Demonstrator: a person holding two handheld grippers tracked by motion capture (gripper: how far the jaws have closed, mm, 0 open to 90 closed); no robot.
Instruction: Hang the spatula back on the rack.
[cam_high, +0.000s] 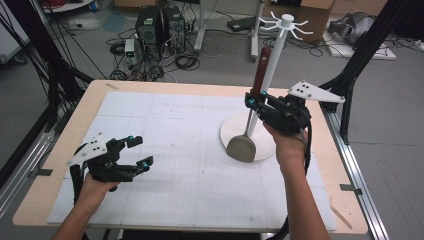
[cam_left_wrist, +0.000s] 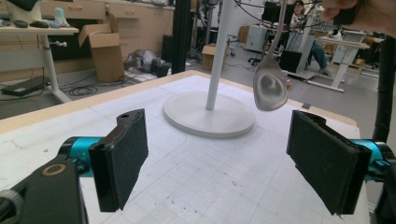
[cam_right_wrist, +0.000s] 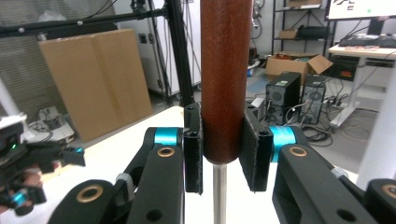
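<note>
A metal spatula with a dark red-brown wooden handle (cam_high: 261, 67) hangs upright, its blade (cam_high: 242, 149) just above the white rack's round base (cam_high: 230, 134). My right gripper (cam_high: 256, 98) is shut on the lower end of that handle (cam_right_wrist: 225, 79); the steel shank (cam_right_wrist: 219, 193) runs down below the pads. The rack's white pole (cam_high: 270, 70) stands right behind the spatula, topped by a ring of hooks (cam_high: 286, 24). My left gripper (cam_high: 139, 151) rests low over the mat at the left, open with nothing between its pads (cam_left_wrist: 120, 156). From there the blade (cam_left_wrist: 270, 86) hangs beside the pole (cam_left_wrist: 218, 51).
A white gridded mat (cam_high: 190, 165) covers the wooden table (cam_high: 70, 130). Black frame posts (cam_high: 357, 60) stand at the table's right, with computers and cables (cam_high: 160, 30) on the floor beyond the far edge. Open mat lies between the two grippers.
</note>
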